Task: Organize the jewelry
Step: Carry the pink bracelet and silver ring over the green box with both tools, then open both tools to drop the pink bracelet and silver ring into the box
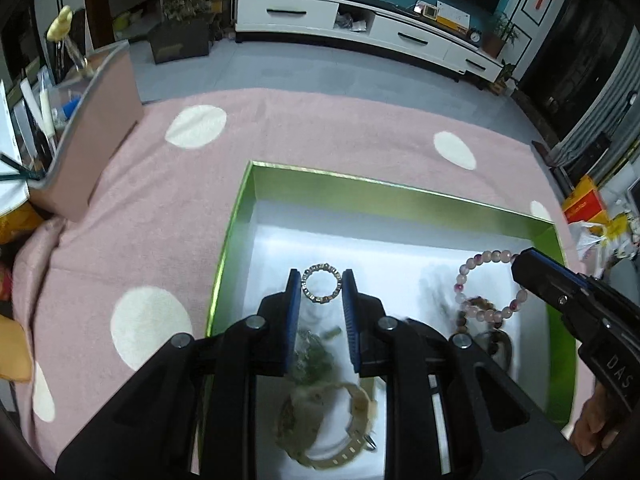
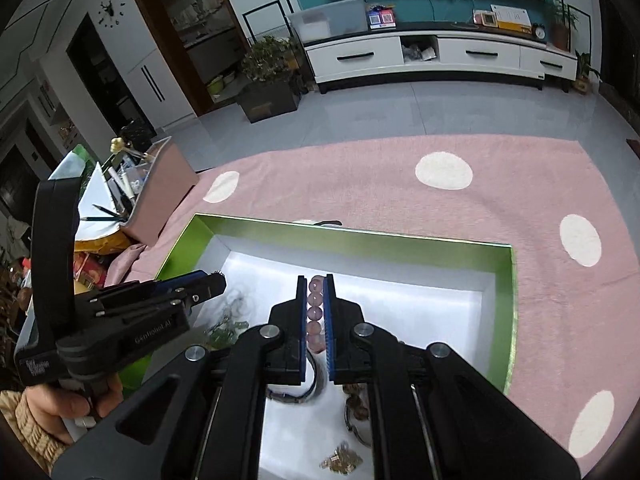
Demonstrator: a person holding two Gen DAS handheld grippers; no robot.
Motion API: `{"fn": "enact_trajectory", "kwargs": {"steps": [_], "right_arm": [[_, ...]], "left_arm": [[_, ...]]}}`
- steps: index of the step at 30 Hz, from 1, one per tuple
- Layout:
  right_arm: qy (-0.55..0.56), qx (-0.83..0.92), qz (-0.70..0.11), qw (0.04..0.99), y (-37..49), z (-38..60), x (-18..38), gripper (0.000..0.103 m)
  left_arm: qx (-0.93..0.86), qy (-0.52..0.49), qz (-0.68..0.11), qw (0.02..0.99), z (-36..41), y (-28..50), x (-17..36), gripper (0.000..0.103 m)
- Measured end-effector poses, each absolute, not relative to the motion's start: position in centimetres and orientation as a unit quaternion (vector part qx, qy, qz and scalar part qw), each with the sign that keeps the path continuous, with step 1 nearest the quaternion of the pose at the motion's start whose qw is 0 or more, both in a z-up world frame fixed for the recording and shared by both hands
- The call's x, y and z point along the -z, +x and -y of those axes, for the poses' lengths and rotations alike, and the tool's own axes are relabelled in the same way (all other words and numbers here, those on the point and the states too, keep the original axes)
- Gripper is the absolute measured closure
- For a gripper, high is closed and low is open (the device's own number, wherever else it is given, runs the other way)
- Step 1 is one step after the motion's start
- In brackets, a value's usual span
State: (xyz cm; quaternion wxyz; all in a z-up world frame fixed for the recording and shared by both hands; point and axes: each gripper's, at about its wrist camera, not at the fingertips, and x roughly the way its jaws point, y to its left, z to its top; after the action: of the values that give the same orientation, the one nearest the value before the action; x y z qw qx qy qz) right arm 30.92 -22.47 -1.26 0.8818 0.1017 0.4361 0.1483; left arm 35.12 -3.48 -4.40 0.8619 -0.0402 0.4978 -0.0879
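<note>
A green box with a white floor (image 1: 360, 178) lies on a pink dotted cloth. My left gripper (image 1: 321, 280) hangs over the box, shut on a small metal link ring (image 1: 306, 292) that spans the gap between the blue pads. My right gripper (image 2: 315, 280) is shut on a pink bead bracelet (image 2: 315, 314), whose beads line up between its pads. In the left wrist view that bracelet (image 1: 488, 284) dangles from the right gripper (image 1: 518, 262) over the box's right side. On the box floor lie a beige watch (image 1: 352, 404) and green beads (image 1: 314, 360).
A brown bead bracelet (image 1: 476, 304), a dark bangle (image 2: 296, 396) and a gold piece (image 2: 340, 460) also lie in the box. A pink organiser with pens (image 2: 164, 196) stands at the cloth's left edge. A person's hand (image 2: 60, 404) holds the left gripper.
</note>
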Motion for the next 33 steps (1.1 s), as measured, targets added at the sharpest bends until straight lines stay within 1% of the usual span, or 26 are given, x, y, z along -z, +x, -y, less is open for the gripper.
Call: {"fn": "enact_trajectory", "kwargs": {"steps": [9, 17, 24, 33], "right_arm": [[0.119, -0.136, -0.478, 0.859, 32.9, 21.9, 3.8, 0.096], [0.116, -0.106, -0.508, 0.847, 33.3, 23.2, 5.1, 0.096], [0.113, -0.103, -0.516, 0.843, 33.1, 23.5, 5.3, 0.096], [0.096, -0.096, -0.516, 0.846, 33.0, 23.0, 5.3, 0.095]], "left_arm": [[0.083, -0.004, -0.497, 0.864, 4.3, 35.7, 4.5, 0.083], [0.088, 0.022, -0.515, 0.852, 5.7, 36.3, 5.1, 0.082], [0.075, 0.042, -0.537, 0.839, 6.4, 36.5, 6.8, 0.082], [0.073, 0.048, -0.538, 0.838, 6.6, 36.3, 7.0, 0.082]]}}
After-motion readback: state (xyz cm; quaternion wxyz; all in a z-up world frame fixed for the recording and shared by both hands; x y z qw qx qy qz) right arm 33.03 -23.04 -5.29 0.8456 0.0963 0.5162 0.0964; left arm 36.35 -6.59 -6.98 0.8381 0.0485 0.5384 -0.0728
